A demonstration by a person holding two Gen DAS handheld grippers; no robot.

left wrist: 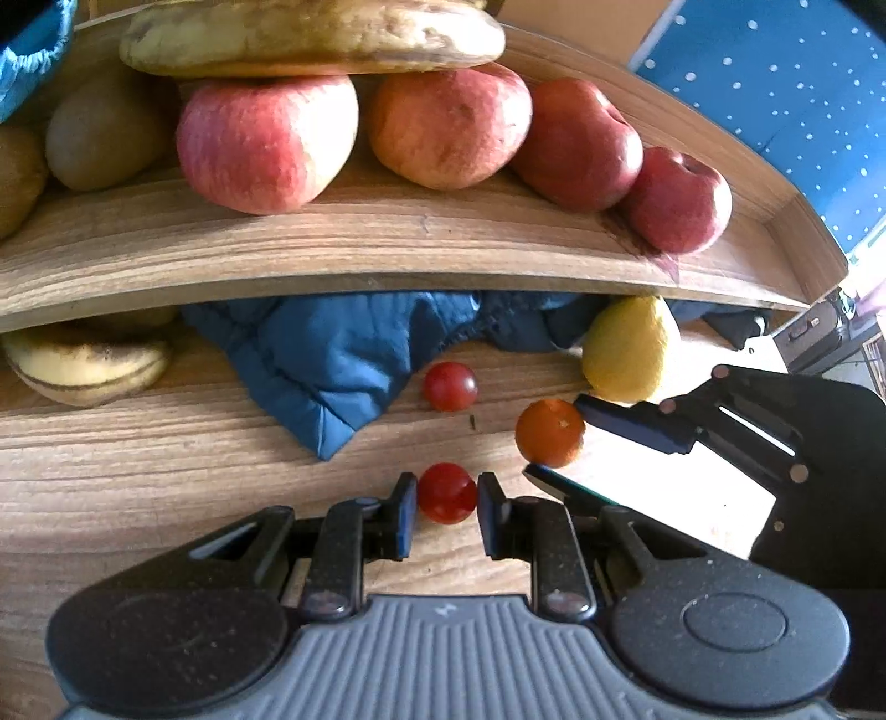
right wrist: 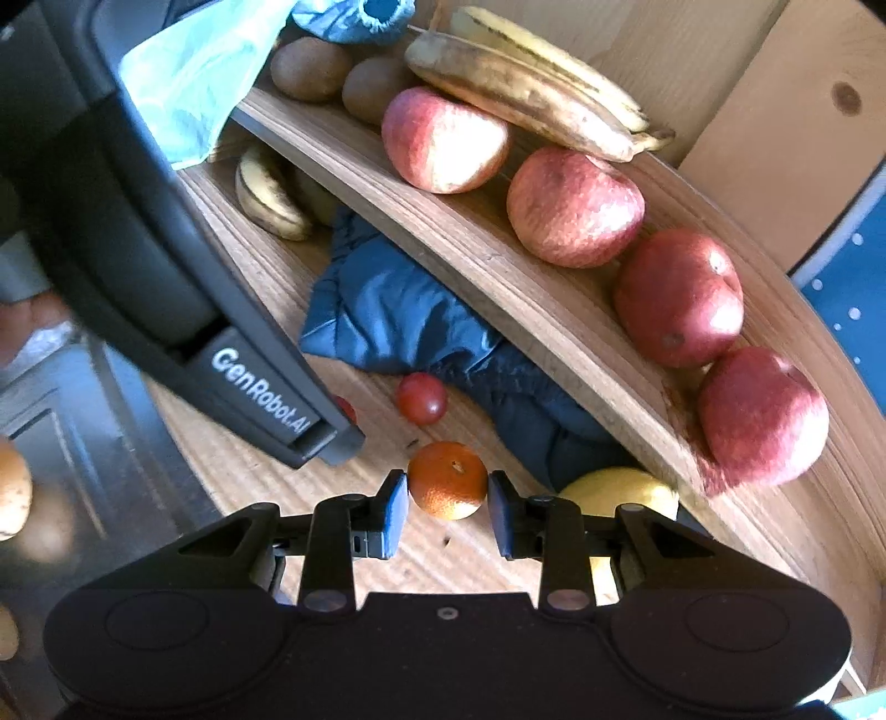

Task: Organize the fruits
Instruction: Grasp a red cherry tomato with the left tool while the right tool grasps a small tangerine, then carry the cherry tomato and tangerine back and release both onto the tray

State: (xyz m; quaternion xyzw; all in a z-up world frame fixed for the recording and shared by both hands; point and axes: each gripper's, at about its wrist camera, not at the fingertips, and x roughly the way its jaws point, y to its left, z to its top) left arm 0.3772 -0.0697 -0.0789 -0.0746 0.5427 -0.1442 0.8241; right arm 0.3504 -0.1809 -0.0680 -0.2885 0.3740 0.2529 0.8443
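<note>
My left gripper (left wrist: 446, 507) has a cherry tomato (left wrist: 446, 493) pinched between its two blue pads, which press on either side of it just above the wooden lower shelf (left wrist: 166, 454). My right gripper (right wrist: 448, 504) is clamped on a small orange (right wrist: 448, 479), its pads touching both flanks of the fruit; in the left view that same gripper comes in from the right, just beside my left one. A second cherry tomato (left wrist: 450, 386) lies loose on the shelf a little beyond the one I hold, near the edge of a crumpled blue cloth (left wrist: 332, 360) that spreads back under the upper shelf (left wrist: 332, 243). A yellow lemon (left wrist: 628, 349) sits just behind the orange, to the right of the cloth, touching or nearly touching my right gripper's upper finger. Far left on the lower shelf rests a spotted banana (left wrist: 83, 365), partly tucked under the ledge. On the upper shelf four red apples (left wrist: 266, 144) stand in a row along the front, close together, with two kiwis (left wrist: 102, 130) at their left end. A bunch of browning bananas (left wrist: 310, 36) lies behind and partly over the apples. A light blue bag (right wrist: 188, 83) lies at the left end of that shelf.
</note>
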